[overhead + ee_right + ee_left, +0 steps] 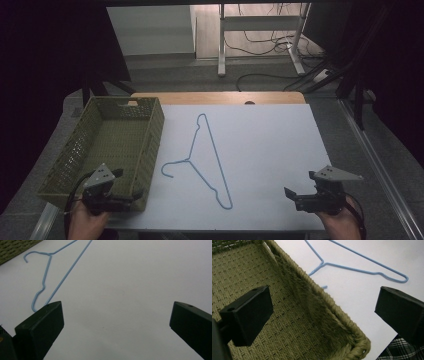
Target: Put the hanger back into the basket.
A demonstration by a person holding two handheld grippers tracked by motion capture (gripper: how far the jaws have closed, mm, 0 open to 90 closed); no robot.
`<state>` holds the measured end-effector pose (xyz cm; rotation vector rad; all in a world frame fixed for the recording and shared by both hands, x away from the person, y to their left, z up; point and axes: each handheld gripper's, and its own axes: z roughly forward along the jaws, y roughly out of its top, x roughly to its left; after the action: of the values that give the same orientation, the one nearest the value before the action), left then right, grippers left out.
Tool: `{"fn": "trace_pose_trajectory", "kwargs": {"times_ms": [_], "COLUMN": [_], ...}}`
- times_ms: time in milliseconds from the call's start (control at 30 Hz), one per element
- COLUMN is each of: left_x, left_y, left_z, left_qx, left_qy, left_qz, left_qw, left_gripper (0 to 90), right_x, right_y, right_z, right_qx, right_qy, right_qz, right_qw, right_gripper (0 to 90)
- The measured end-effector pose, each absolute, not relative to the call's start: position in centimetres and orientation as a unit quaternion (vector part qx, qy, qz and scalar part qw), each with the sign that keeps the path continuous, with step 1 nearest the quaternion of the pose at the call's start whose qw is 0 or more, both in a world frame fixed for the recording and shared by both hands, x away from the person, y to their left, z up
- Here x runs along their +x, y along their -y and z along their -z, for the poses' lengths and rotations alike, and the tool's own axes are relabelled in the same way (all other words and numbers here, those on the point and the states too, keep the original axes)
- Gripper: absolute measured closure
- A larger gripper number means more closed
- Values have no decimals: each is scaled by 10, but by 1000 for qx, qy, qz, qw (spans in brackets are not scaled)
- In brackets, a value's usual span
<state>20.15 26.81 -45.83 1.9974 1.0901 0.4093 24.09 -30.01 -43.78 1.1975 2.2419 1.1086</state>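
**Wire hanger on white sheet, woven basket at the left jaws**

While both grippers rest at the near edge of the table, we read their jaws as spread wide and holding nothing. We hold the left gripper (125, 196) over the near corner of the basket (150, 131); in the left gripper view one of its jaws sits above the basket floor and the other above the white sheet (270, 150), with the basket's braided rim (329, 302) running between them. We hold the right gripper (296, 196) above bare sheet, well apart from everything else.

The basket is rectangular and olive green. Its floor shows a tight herringbone weave, its walls an open lattice, and its rim a thick twisted cord. We see nothing inside it.

The hanger (207, 160) is thin blue wire, bent into a long narrow triangle with a curled hook (167, 167). It lies flat on the sheet, ahead of both pairs of jaws and between them. The hook end lies just beside the basket's outer wall; we cannot tell whether it touches. In the right gripper view, the hanger's near corner (35, 306) lies just beyond the tip of the jaw at the left of that view.

The sheet is smooth, matte and white, and a strip of wooden tabletop (220, 97) shows at its far edge. Beyond the table we note grey floor, white desk legs (221, 45) and loose dark cables (265, 42). A patch of plaid cloth (398, 350) shows under one left jaw.
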Motion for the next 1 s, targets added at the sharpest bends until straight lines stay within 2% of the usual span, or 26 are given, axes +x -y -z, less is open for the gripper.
{"fn": "trace_pose_trajectory", "kwargs": {"times_ms": [600, 1000], "left_x": [201, 202], "left_y": [-263, -263], "left_z": [457, 457], "left_qx": [800, 796], "left_qy": [-434, -433], "left_qz": [-157, -151], "left_qw": [384, 395], "left_gripper": [2, 0], "right_x": [240, 243], "right_y": [296, 283], "right_z": [438, 438], "right_qx": [431, 420], "right_qy": [-796, -806], "right_qz": [-386, -382], "right_qw": [175, 169], "right_gripper": [0, 0]}}
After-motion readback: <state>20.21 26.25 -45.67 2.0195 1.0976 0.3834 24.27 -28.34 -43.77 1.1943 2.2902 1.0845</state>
